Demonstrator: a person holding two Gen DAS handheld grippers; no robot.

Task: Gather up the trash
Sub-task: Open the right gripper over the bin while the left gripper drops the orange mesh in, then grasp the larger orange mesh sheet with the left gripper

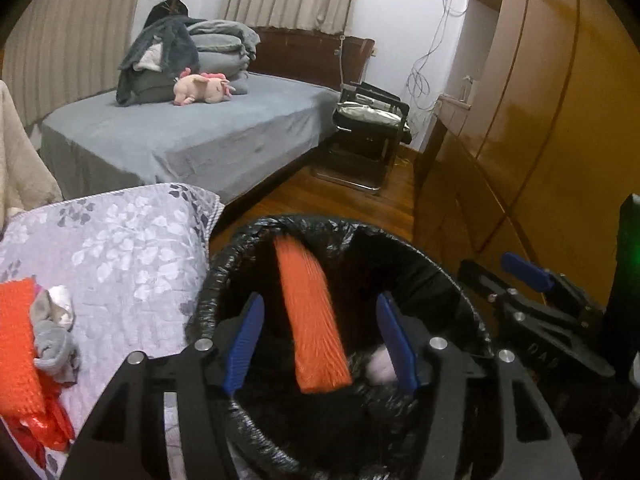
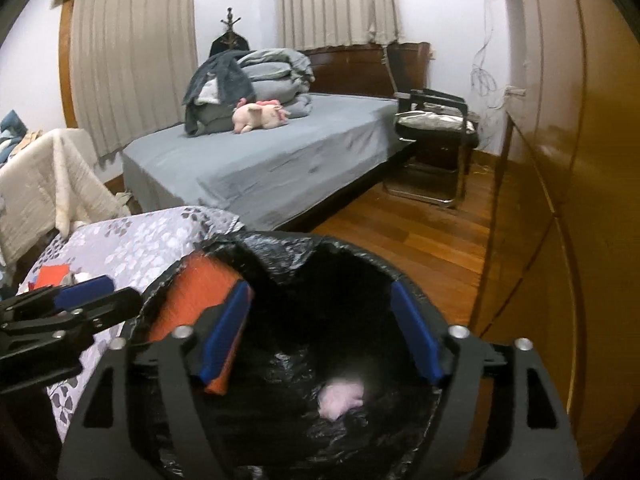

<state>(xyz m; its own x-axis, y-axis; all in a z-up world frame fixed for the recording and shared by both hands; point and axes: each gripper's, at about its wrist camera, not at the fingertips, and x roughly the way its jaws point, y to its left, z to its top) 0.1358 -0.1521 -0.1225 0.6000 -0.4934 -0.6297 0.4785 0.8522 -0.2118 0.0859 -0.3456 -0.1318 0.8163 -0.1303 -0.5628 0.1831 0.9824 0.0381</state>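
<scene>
A bin lined with a black bag (image 1: pixel 224 268) (image 2: pixel 280 248) stands beside a table with a floral cloth (image 1: pixel 120 248) (image 2: pixel 132 240). An orange ribbed piece of trash (image 1: pixel 314 320) (image 2: pixel 188 296) is blurred in the bin's mouth, free between my open left gripper's (image 1: pixel 320 344) fingers. A crumpled pink-white wad (image 2: pixel 342 398) (image 1: pixel 380 364) lies at the bin's bottom. My right gripper (image 2: pixel 320 340) is open and empty over the bin. More orange packaging (image 1: pixel 18 348) and a grey-white crumpled rag (image 1: pixel 54 332) lie on the table at left.
A bed with a grey sheet (image 1: pixel 192 132), folded bedding and a pink plush toy (image 1: pixel 202 88) stands behind. A black chair (image 1: pixel 372 120) is by the bed. Wooden wardrobe doors (image 1: pixel 540 120) line the right. A wood floor (image 2: pixel 400 232) lies between.
</scene>
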